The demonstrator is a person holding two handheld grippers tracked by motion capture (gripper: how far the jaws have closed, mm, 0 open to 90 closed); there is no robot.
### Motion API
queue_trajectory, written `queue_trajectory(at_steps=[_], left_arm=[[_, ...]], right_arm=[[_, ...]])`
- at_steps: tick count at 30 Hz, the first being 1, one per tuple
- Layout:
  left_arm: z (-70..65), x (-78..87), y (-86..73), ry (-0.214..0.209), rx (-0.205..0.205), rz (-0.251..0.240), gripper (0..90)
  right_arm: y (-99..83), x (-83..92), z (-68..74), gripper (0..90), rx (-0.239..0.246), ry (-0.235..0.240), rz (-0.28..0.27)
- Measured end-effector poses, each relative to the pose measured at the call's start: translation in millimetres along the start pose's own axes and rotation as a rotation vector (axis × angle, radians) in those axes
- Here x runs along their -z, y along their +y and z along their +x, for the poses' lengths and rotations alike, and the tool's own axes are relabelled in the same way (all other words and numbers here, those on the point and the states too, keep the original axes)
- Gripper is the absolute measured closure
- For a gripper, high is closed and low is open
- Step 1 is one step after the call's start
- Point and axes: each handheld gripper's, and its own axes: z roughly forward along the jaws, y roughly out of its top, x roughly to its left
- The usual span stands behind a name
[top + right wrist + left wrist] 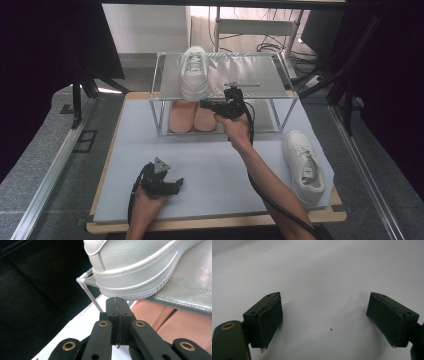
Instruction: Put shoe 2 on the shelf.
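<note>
A white sneaker (194, 74) stands on the top shelf of a small metal rack (260, 75), its heel toward me and slightly over the front edge. My right gripper (204, 104) is shut with nothing between its pads, its tip just under that heel; in the right gripper view the closed jaws point at the sneaker's sole (130, 287). A second white sneaker (304, 166) lies on the mat at the right. My left gripper (179, 184) rests low on the mat at the front left, open and empty, its pads (270, 322) wide apart over bare mat.
A pair of pink insoles or slippers (192, 117) sits on the rack's lower level. The grey mat (210, 165) covers a wooden board. A cable trails from the right gripper along the forearm. Dark frame posts stand at both sides.
</note>
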Motion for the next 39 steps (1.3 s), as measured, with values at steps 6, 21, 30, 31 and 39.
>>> queue_trajectory(at_steps=[6,21,30,31,39], left_arm=[[0.0,0.0,0.0,0.001,-0.001,0.001,13.5],[-0.2,-0.1,0.0,0.002,0.000,-0.001,13.6],[-0.1,0.3,0.1,0.003,-0.002,0.003,13.6],[-0.1,0.2,0.1,0.003,-0.002,0.003,13.5],[-0.3,0.2,0.1,0.003,0.000,0.001,13.6]], right_arm=[[-7.1,6.7,4.8,83.0,0.063,-0.034,0.026],[-24.7,23.6,14.3,56.8,0.240,-0.136,0.094],[-38.8,38.7,16.0,43.6,0.315,-0.155,0.123],[-40.1,39.9,16.1,42.5,0.319,-0.156,0.129],[-55.4,51.4,16.0,34.9,0.338,-0.158,0.159]])
